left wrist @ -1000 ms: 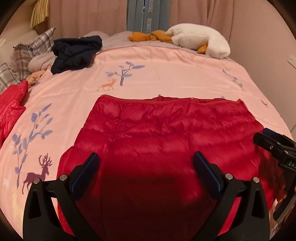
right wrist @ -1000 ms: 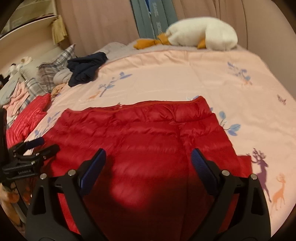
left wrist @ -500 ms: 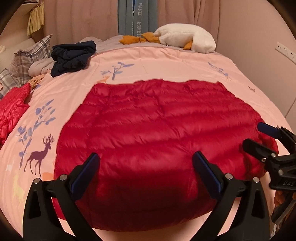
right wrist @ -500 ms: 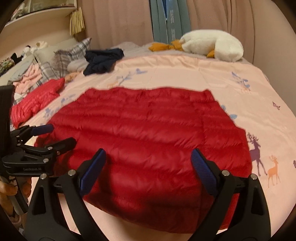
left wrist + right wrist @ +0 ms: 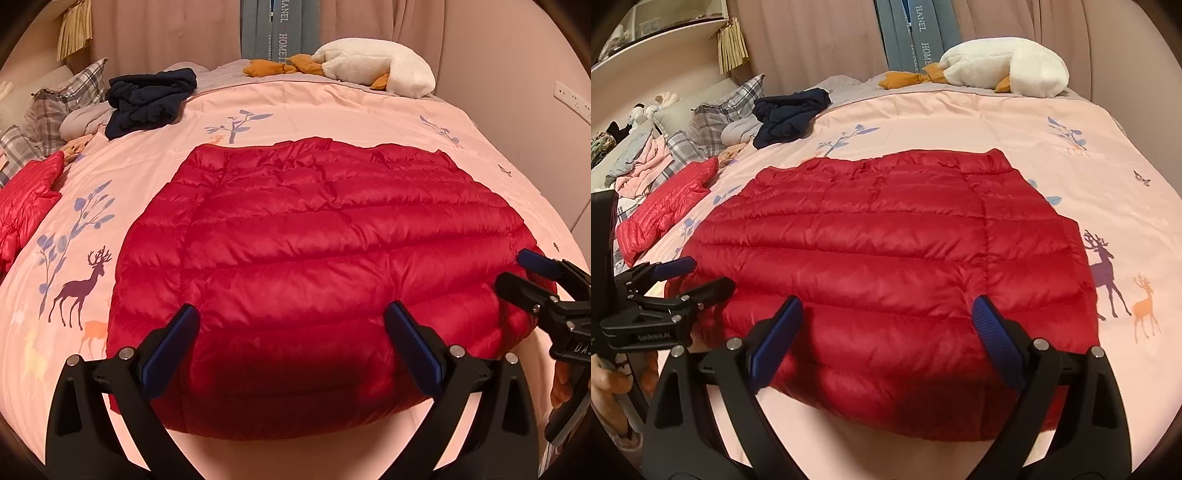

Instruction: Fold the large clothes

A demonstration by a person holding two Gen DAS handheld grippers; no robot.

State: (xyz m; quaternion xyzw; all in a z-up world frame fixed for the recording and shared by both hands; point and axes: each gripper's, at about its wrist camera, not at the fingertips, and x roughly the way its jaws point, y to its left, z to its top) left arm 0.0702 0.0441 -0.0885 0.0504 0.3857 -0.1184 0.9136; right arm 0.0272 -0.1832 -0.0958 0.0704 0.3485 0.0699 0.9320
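A red quilted down jacket (image 5: 314, 251) lies folded flat on the pink bedspread (image 5: 295, 107), its near edge bulging toward me. It also shows in the right wrist view (image 5: 886, 258). My left gripper (image 5: 291, 343) is open and empty, held just above the jacket's near edge. My right gripper (image 5: 886, 332) is open and empty over the near edge too. Each gripper shows in the other's view, the right gripper (image 5: 532, 280) at the jacket's right corner and the left gripper (image 5: 687, 277) at its left corner.
A second red down garment (image 5: 665, 210) lies at the left of the bed. A dark navy garment (image 5: 147, 99) sits at the back left near plaid pillows (image 5: 55, 107). A white plush goose (image 5: 373, 66) lies at the far edge by the curtain.
Both grippers have pulled back toward the near edge. The jacket's far side now shows a quilted folded surface instead of the zipper edge seen a second ago.
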